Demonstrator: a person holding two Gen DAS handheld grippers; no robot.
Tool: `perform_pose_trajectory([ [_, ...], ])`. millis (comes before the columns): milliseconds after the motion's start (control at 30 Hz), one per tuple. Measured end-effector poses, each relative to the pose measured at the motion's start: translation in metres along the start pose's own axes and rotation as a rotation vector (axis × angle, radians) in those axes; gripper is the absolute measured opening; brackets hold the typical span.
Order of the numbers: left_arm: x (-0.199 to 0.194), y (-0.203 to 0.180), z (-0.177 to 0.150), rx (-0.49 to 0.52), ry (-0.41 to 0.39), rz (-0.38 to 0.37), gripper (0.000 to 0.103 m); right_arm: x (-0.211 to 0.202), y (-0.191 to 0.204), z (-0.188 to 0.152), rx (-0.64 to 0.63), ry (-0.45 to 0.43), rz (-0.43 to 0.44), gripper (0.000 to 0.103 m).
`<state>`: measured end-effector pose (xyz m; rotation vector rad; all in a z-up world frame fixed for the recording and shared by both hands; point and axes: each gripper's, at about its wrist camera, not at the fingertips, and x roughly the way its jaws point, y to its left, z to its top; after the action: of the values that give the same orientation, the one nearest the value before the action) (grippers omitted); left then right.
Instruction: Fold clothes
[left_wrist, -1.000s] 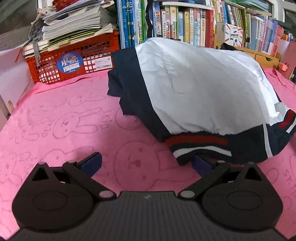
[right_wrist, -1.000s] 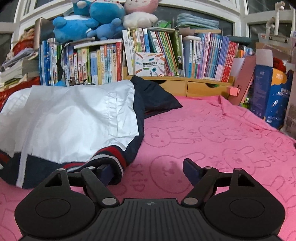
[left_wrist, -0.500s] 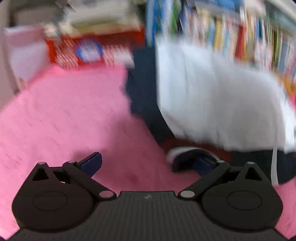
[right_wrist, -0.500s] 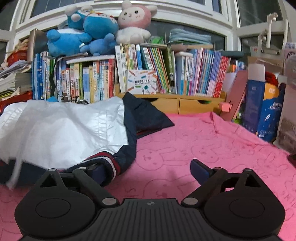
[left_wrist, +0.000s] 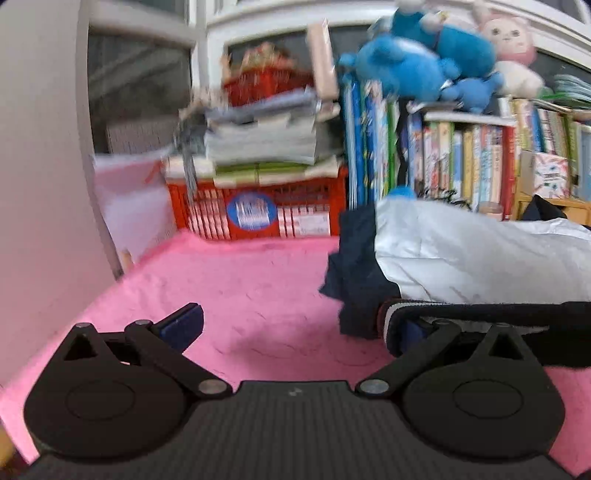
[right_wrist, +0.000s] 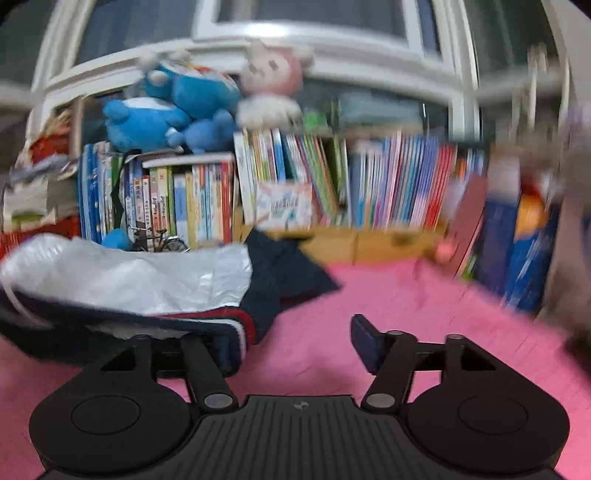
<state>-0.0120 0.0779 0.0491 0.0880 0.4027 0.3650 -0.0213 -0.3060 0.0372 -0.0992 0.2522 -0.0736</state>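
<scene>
- the left gripper stands wide open; its left finger is out over bare pink cloth, its right finger is tucked under the striped hem of the jacket; the hem drapes over that one finger and the pads do not press on it from both sides
- the right gripper has its jaws partly open and closing; its left finger is wrapped in the jacket's red, white and navy ribbed hem, its right finger is free above the cloth; open space lies between the two, so nothing is pinched
- the jacket, white over the body with navy sides, lies bunched on the pink towel printed with faint rabbit outlines; it sits to the right in the left wrist view and to the left in the right wrist view, so between the two grippers; its near edge is lifted off the towel on the inner fingers
- behind it a row of books stands against the window; blue plush toys and a pink one sit on top
- a red basket piled with papers stands at the towel's far left corner
- both views are smeared with motion blur
</scene>
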Motion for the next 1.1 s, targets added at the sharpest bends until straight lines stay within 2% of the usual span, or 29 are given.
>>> perform_pose_trajectory([
  [100, -0.032, 0.015, -0.005, 0.104, -0.035, -0.041, 0.103, -0.027, -0.013, -0.008, -0.047, -0.01, 0.009, 0.084],
  [167, -0.046, 0.019, -0.013, 0.156, -0.017, -0.081, 0.103, -0.037, -0.021, -0.018, -0.038, 0.026, 0.027, 0.087],
  [267, -0.072, 0.013, -0.024, 0.207, 0.012, -0.098, 0.103, -0.052, -0.03, -0.035, -0.036, 0.079, 0.046, 0.087],
  [400, -0.1, 0.009, -0.036, 0.248, 0.011, -0.121, 0.103, -0.083, -0.039, -0.055, -0.02, 0.119, 0.02, 0.088],
  [500, -0.115, 0.015, -0.044, 0.237, 0.022, -0.152, 0.103, -0.104, -0.048, -0.062, -0.01, 0.151, 0.02, 0.092],
  [600, -0.116, 0.016, -0.056, 0.243, 0.072, -0.181, 0.103, -0.121, -0.052, -0.07, -0.04, 0.182, 0.023, 0.095],
  [733, -0.114, 0.012, -0.072, 0.264, 0.163, -0.184, 0.103, -0.129, -0.05, -0.084, -0.061, 0.23, 0.03, 0.095],
  [900, -0.124, 0.014, -0.087, 0.282, 0.188, -0.184, 0.103, -0.138, -0.048, -0.097, -0.048, 0.249, 0.044, 0.095],
  [1100, -0.136, 0.028, -0.085, 0.18, 0.23, -0.208, 0.103, -0.149, -0.048, -0.105, -0.024, 0.297, 0.057, 0.098],
])
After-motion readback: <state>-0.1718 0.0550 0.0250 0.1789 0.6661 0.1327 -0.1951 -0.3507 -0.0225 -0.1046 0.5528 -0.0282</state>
